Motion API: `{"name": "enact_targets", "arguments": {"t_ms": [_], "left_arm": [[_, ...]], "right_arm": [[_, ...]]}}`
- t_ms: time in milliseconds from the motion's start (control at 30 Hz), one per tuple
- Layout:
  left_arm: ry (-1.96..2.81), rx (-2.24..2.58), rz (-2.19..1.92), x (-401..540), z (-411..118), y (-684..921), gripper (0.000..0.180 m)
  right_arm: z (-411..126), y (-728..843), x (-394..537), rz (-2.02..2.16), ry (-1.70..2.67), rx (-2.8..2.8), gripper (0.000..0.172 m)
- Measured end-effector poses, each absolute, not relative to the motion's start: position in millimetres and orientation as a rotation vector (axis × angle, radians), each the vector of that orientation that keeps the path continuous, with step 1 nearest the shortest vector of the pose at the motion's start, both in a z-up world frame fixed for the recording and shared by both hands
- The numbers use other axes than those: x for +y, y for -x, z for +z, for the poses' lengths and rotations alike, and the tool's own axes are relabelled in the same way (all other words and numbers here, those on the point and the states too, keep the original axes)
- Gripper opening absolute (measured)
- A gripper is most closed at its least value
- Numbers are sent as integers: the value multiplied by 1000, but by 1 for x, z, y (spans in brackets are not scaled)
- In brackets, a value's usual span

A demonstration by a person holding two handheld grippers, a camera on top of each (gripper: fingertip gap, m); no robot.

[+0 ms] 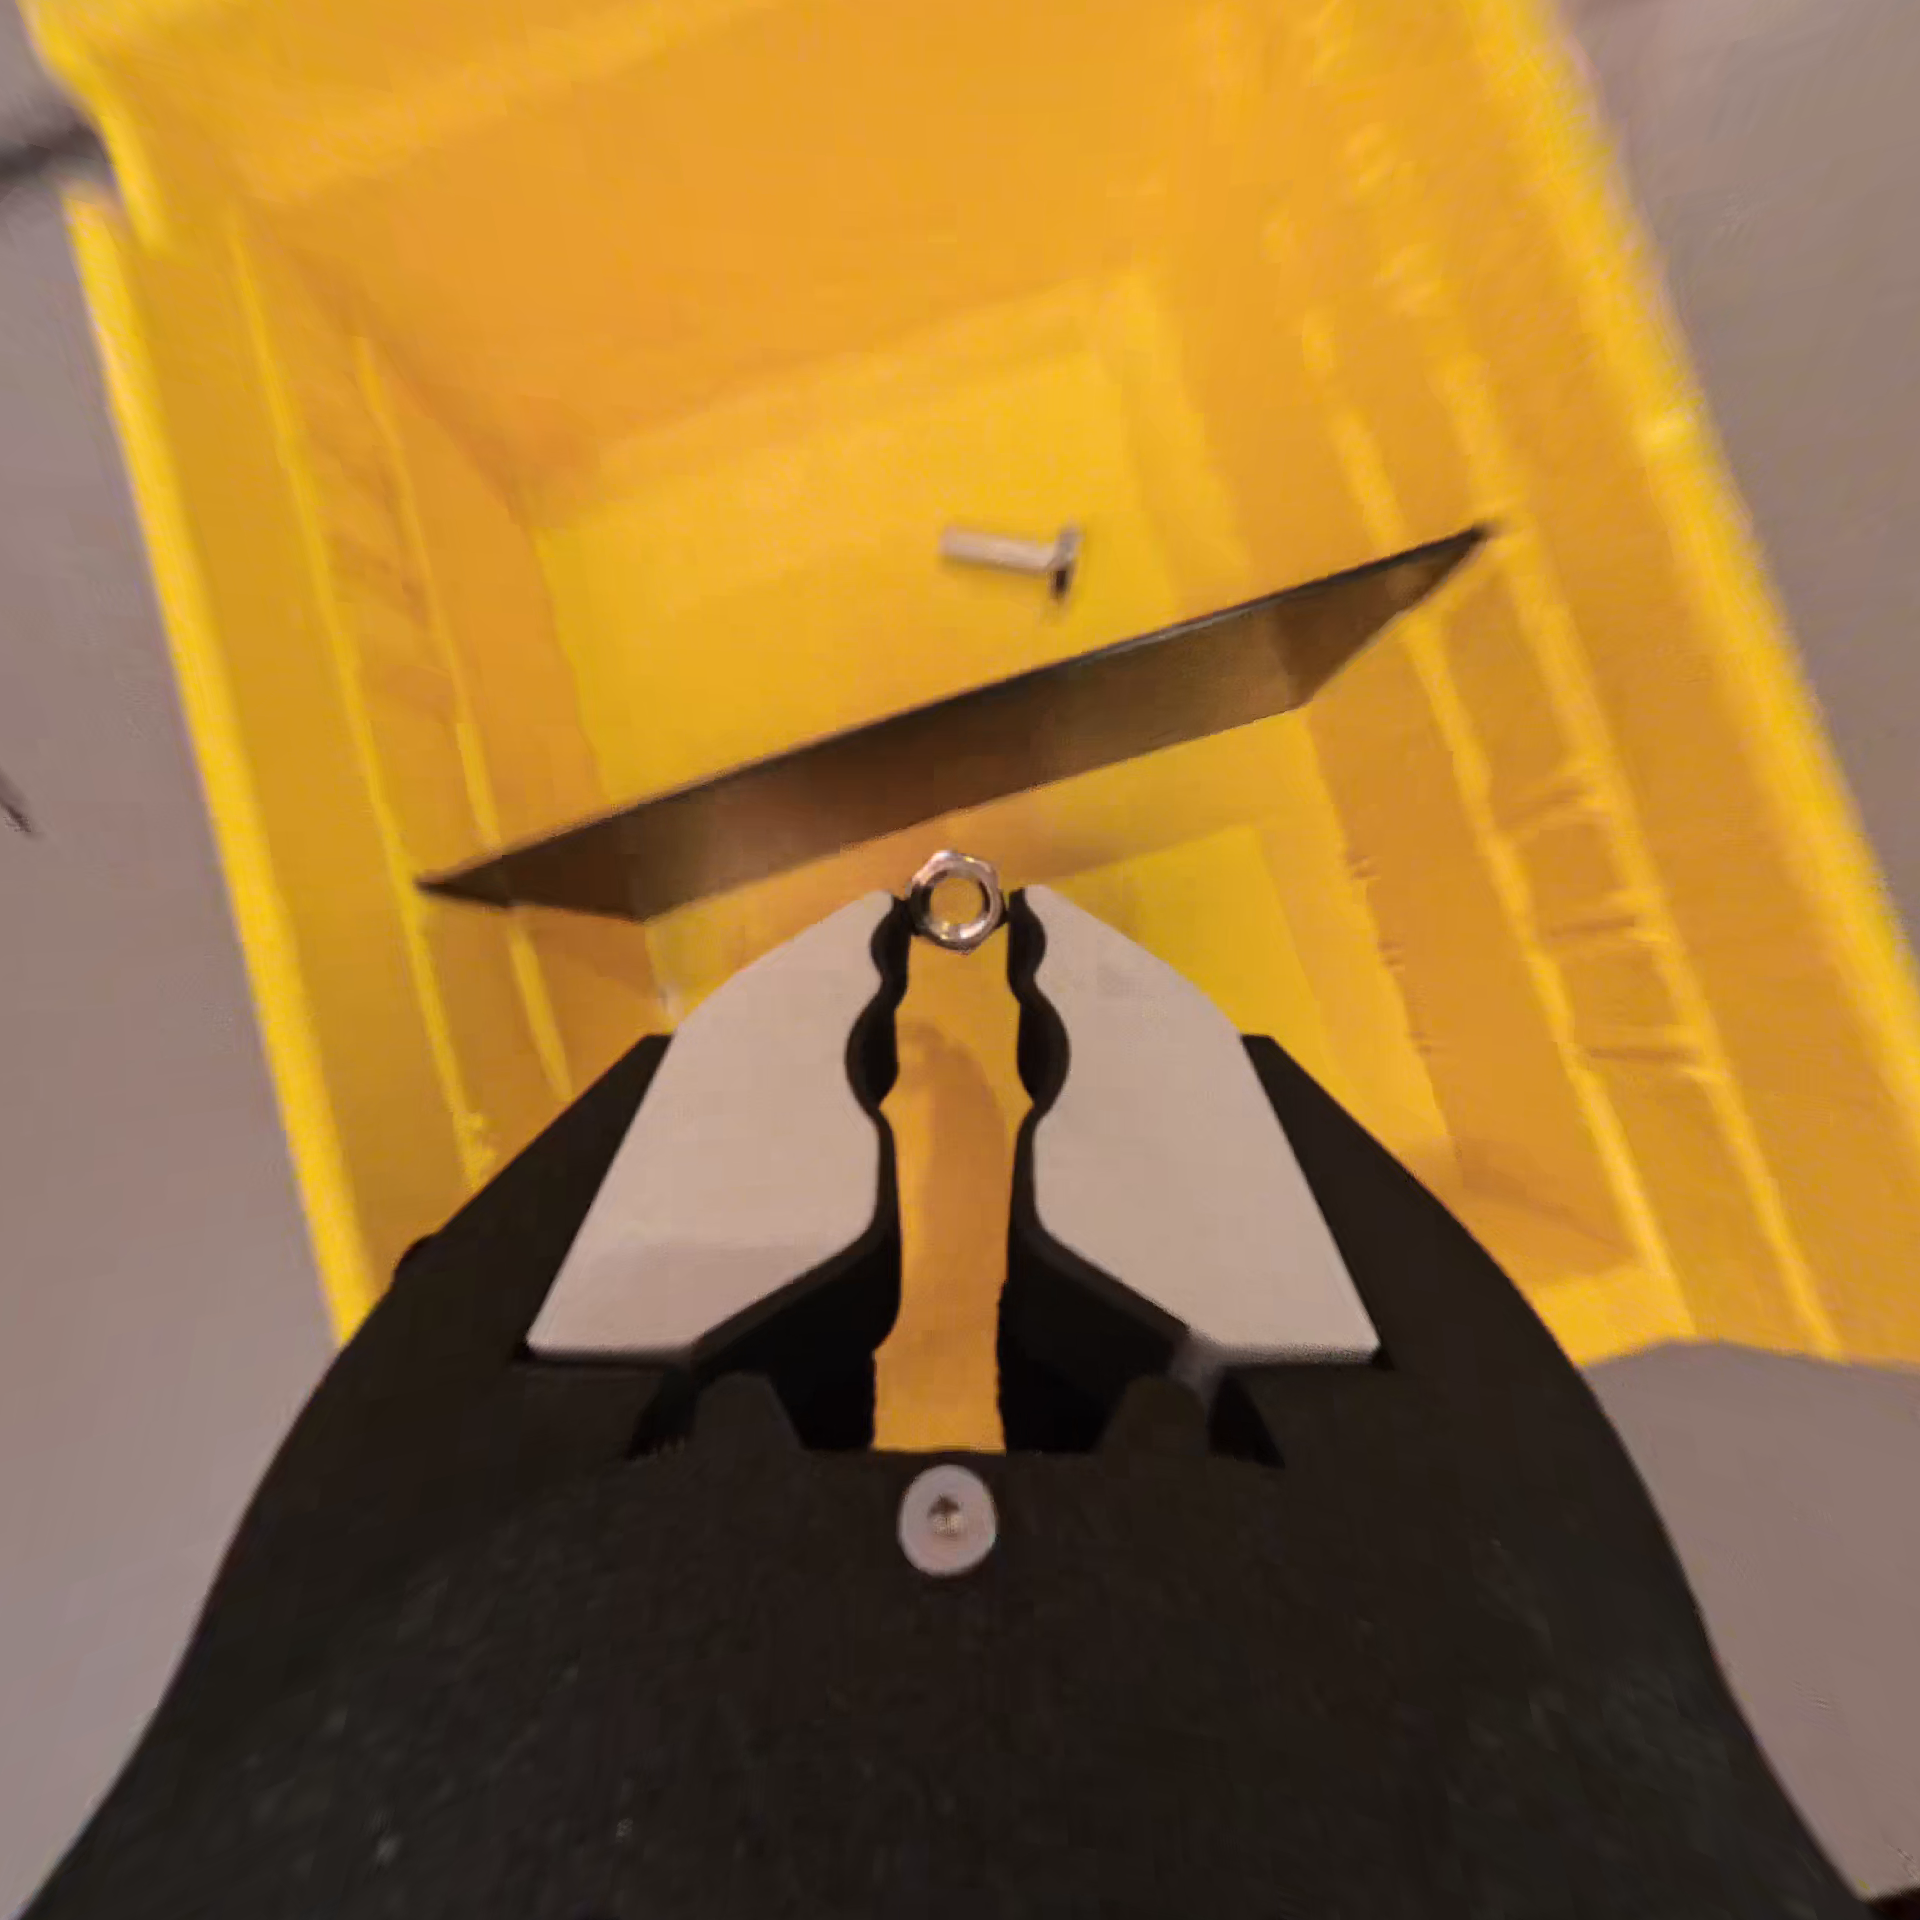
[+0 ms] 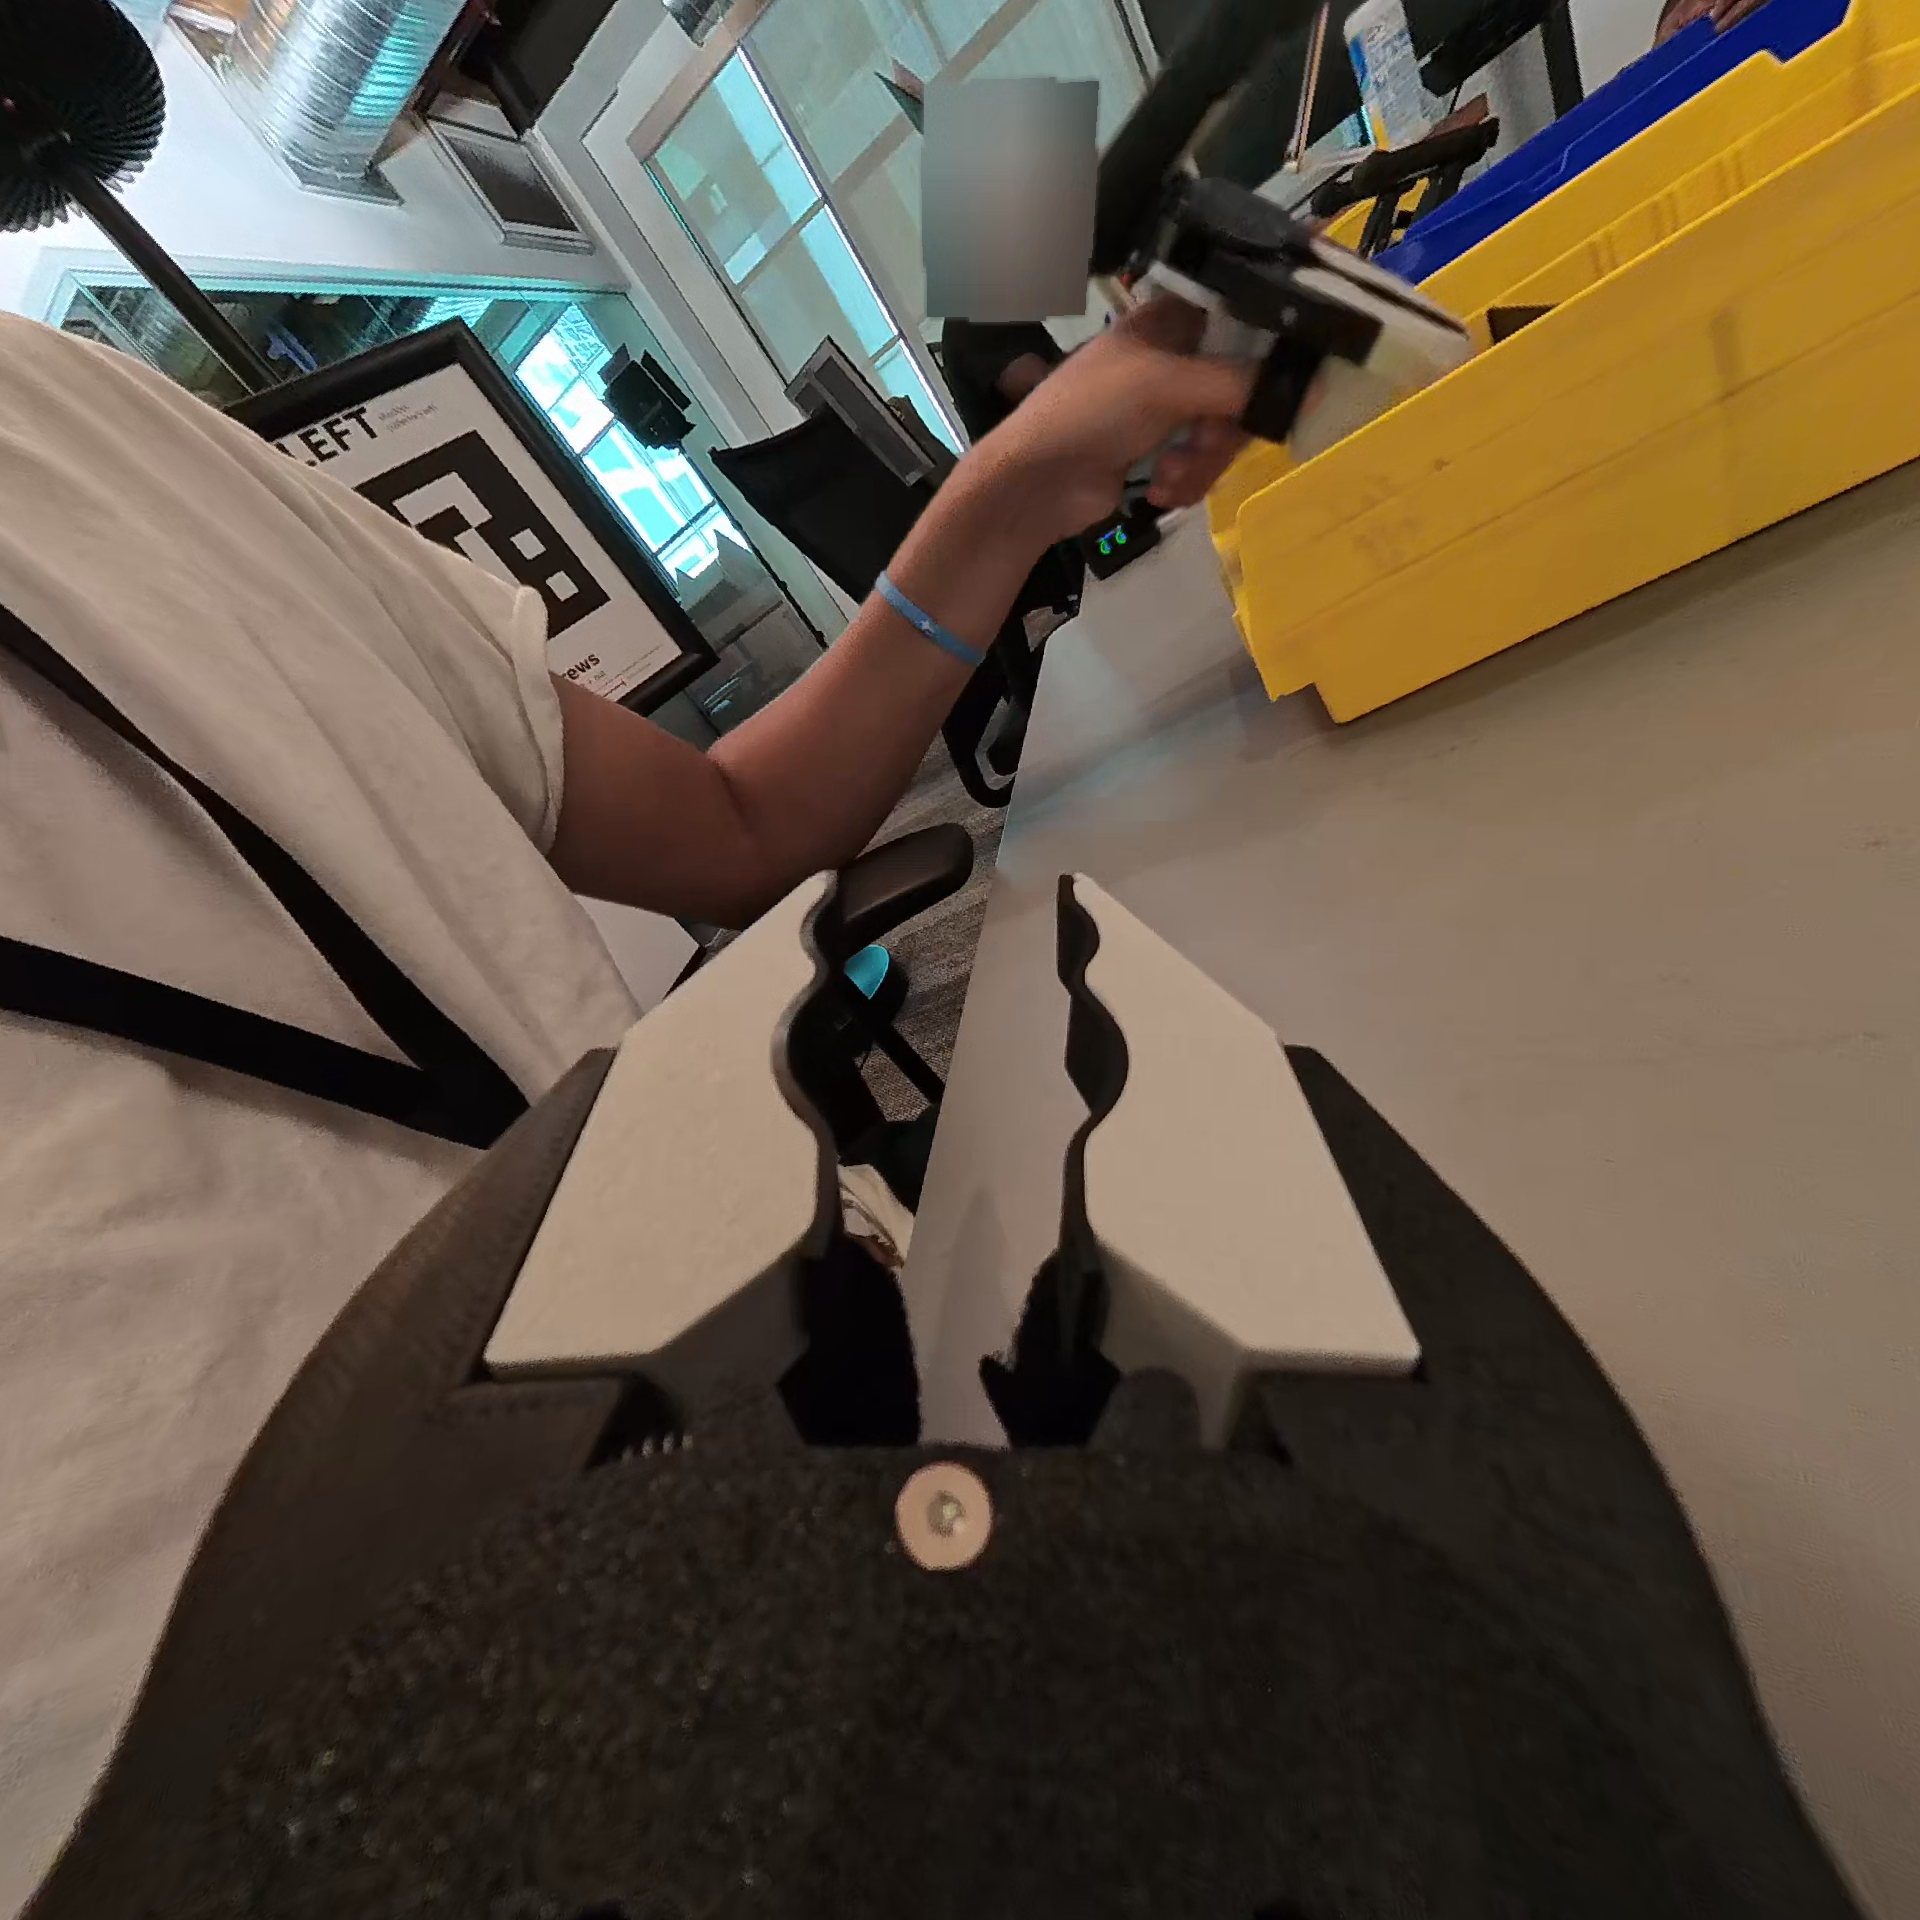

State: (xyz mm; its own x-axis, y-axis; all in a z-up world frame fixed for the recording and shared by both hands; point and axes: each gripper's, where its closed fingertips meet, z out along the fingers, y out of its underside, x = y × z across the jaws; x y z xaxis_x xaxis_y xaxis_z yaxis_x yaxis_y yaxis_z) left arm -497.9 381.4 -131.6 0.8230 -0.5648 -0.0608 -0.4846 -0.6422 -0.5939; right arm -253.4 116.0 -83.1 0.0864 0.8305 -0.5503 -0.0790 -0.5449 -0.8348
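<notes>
The small silver hex nut [image 1: 953, 898] sits pinched at the very tips of the left gripper [image 1: 953, 906], a black pad pressing on each side, its bore facing back along the fingers toward the camera. It hangs over the open yellow bin [image 1: 727, 343], on the near side of the dark divider plate [image 1: 935, 743] that crosses the bin at a slant. Beyond that divider, on the bin floor, lies a silver bolt [image 1: 1013, 553], its long axis roughly parallel to the divider, head toward the bin's right wall (both parts are slightly blurred).

Outward from the bin, grey table [image 2: 1507, 987] shows on either side. The right gripper [image 2: 945, 899] hovers well apart from the bin, over the table's near edge, its jaws standing apart with nothing between them. From there the left gripper [image 2: 1299, 301] appears at the bin's rim, held in the person's hand [image 2: 1101, 416], so the left is far the nearer to the bin. A blue bin [image 2: 1621, 114] sits behind the yellow one.

As for writing: a framed black-and-white marker board [image 2: 468, 509] behind the person carries printed words, and a white container [image 2: 1382, 52] beyond the bins bears a label.
</notes>
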Motion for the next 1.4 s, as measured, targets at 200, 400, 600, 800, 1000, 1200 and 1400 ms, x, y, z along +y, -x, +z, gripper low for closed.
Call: {"name": "enact_targets", "arguments": {"t_ms": [200, 400, 600, 800, 1000, 1200, 1400], "left_arm": [[1841, 1363, -436, 326, -47, 399, 17], [1651, 1829, -453, 292, -65, 311, 17], [1681, 2117, -342, 294, -134, 245, 17], [1840, 1999, -320, 302, -165, 202, 17], [2162, 1743, -348, 322, -186, 194, 17], [2174, 1775, -315, 321, -199, 195, 17], [2171, 1758, -296, 322, -197, 197, 32]], "right_arm": [[-84, 253, 119, 1555, 1633, -747, 40], [-87, 252, 119, 1522, 1644, -754, 40], [-84, 246, 123, 1547, 1647, -710, 40], [-84, 241, 122, 1527, 1651, -707, 40], [-89, 248, 115, 1515, 1667, -765, 40], [-88, 252, 109, 1557, 1663, -776, 40], [-85, 249, 111, 1581, 1658, -748, 40]]}}
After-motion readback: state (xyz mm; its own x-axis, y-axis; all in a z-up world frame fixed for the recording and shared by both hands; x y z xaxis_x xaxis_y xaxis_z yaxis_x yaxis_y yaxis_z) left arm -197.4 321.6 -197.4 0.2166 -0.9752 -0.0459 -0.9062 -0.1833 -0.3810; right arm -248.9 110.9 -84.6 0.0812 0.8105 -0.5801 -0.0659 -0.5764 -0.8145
